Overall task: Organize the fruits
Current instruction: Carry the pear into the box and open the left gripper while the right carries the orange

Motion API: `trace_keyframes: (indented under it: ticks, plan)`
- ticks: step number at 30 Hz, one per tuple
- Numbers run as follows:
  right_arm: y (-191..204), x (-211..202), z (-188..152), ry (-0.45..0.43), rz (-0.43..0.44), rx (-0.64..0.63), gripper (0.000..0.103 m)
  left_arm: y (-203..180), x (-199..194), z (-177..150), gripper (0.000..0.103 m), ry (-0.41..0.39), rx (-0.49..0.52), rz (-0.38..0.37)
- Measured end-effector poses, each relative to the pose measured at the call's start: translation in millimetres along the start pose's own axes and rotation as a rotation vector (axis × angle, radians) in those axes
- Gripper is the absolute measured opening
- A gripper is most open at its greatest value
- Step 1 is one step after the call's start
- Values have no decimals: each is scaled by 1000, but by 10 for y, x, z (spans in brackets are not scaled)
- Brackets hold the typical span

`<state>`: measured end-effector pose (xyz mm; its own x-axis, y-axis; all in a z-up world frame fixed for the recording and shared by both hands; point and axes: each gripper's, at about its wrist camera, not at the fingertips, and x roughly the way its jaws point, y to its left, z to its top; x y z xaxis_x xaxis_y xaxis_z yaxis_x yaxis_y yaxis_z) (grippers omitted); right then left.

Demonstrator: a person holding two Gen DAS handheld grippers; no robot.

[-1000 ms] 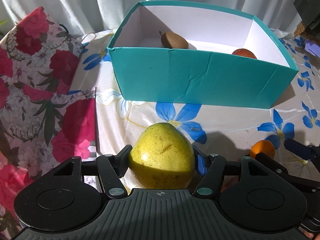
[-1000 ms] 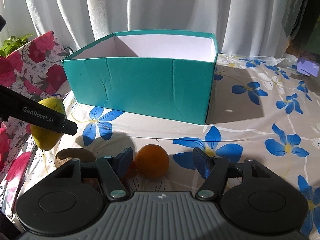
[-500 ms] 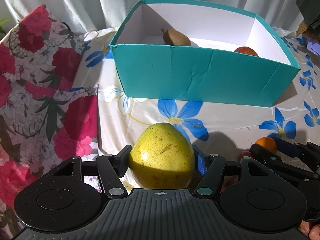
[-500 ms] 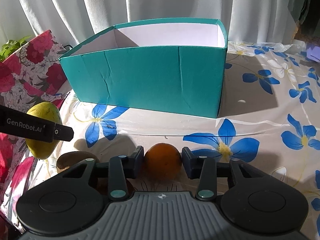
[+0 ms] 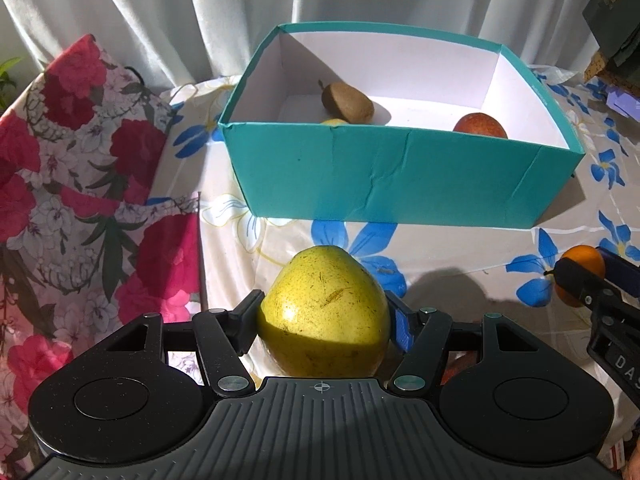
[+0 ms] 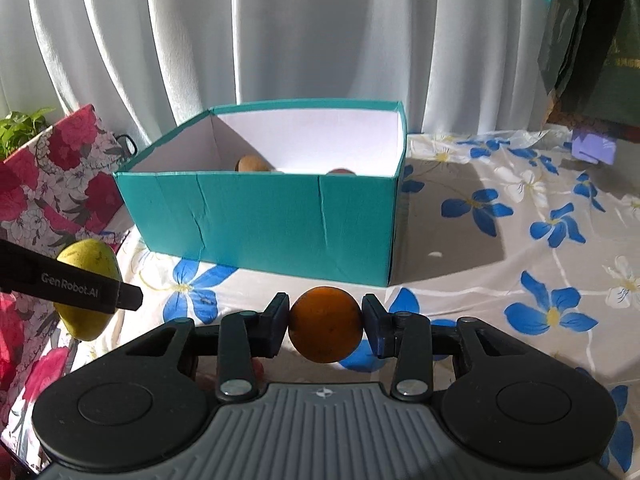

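A: Is this looking like a home?
B: Yes, white curtains are hanging behind a table wearing a blue-flowered cloth, with a rose-print fabric lying beside it

The box is sitting on the tablecloth, in front of the curtain. Inside it, a kiwi is lying toward the back left, and an apple is resting against the near wall at right. The mango is sitting in front of the box between the left gripper's fingers. The orange is lying to the mango's right, between the right gripper's fingers. A floral cloth is lying left of the box.
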<state>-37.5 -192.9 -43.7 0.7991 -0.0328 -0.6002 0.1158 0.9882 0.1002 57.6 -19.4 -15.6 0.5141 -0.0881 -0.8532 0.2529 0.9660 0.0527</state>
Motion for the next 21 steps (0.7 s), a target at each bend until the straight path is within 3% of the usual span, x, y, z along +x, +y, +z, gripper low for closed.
trace_keyframes:
  ticks: [21]
  plan:
    - [55,-484,121,-165,-21,1,39,-59,-279,193,68,-89,30,13]
